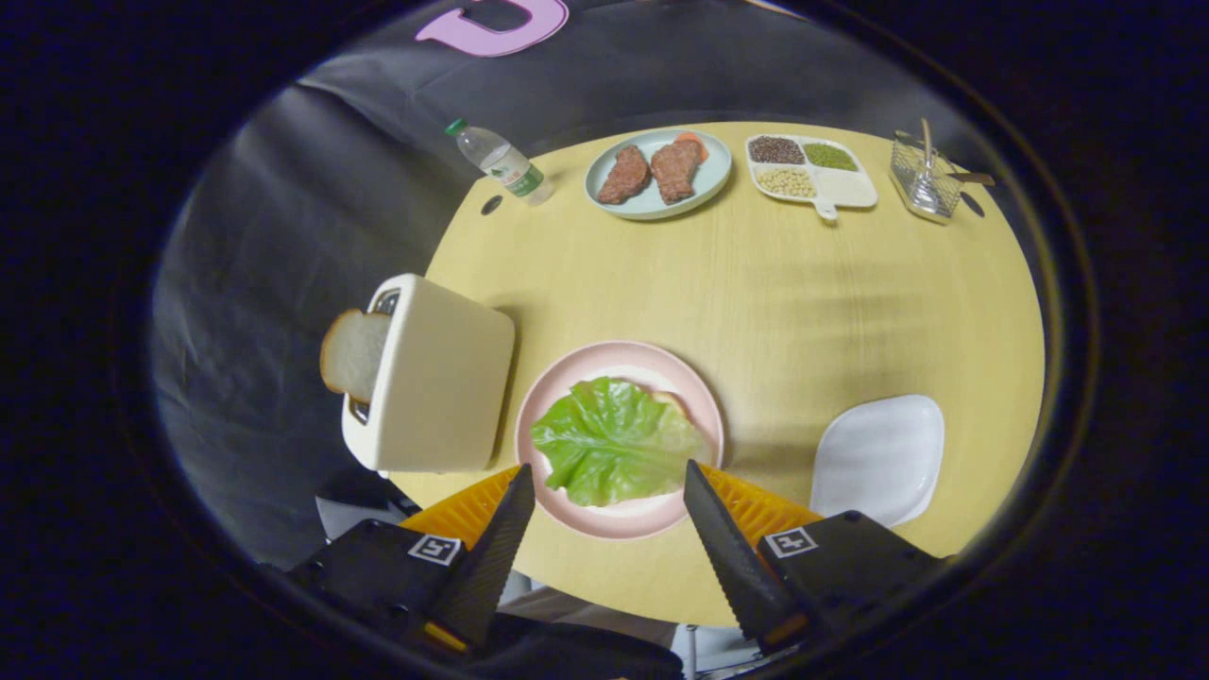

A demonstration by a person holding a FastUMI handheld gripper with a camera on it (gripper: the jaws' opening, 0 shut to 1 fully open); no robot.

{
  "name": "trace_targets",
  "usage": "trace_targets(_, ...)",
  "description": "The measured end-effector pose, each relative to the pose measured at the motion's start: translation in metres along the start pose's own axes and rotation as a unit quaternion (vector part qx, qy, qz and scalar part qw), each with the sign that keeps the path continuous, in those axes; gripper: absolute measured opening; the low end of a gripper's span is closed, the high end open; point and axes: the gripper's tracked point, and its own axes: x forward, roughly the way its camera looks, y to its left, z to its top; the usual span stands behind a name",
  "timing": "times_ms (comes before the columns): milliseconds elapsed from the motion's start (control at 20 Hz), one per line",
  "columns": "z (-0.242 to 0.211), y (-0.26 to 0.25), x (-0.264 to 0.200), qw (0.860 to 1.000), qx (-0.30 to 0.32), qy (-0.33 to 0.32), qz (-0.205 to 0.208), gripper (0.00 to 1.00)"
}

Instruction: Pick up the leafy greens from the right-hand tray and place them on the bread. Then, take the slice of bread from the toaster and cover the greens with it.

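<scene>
Starting at your far left, a slice of bread stands out of the slot of the cream toaster, which sits at the edge of the round yellow table, just beside the pink plate. Beyond the toaster, at the table's far rim, a water bottle with a green cap stands tilted in the fisheye. Moving right, the pink plate holds the leafy greens, one broad green leaf spread flat over the bread beneath it, of which only a pale crusted corner peeks out at the leaf's right side. Your gripper hovers over the near edge of that plate with its fingers spread wide and holding nothing; the leaf lies between and just ahead of the tips, and you cannot tell from here whether either tip touches it. Farther back, beyond the plate, a pale blue plate carries two brown pieces of meat. To its right a white divided dish holds dark, green and pale beans in separate compartments. At the far right stands a small wire basket. Nearer you, right of the pink plate and apart from it, lies the white leaf-shaped tray.
</scene>
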Motion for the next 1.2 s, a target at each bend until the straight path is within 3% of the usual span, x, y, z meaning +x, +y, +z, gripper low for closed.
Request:
trace_targets(550, 0.021, 0.130, -0.033, 0.998, 0.022, 0.043, 0.032, 0.99)
trace_targets(700, 0.034, 0.177, -0.033, 0.996, 0.038, 0.049, 0.057, 0.99)
trace_targets(1000, 0.048, 0.241, 0.006, 0.997, 0.028, 0.057, 0.052, 0.99)
trace_targets(1200, 0.048, 0.252, 0.045, 0.998, 0.012, 0.063, 0.017, 0.99)
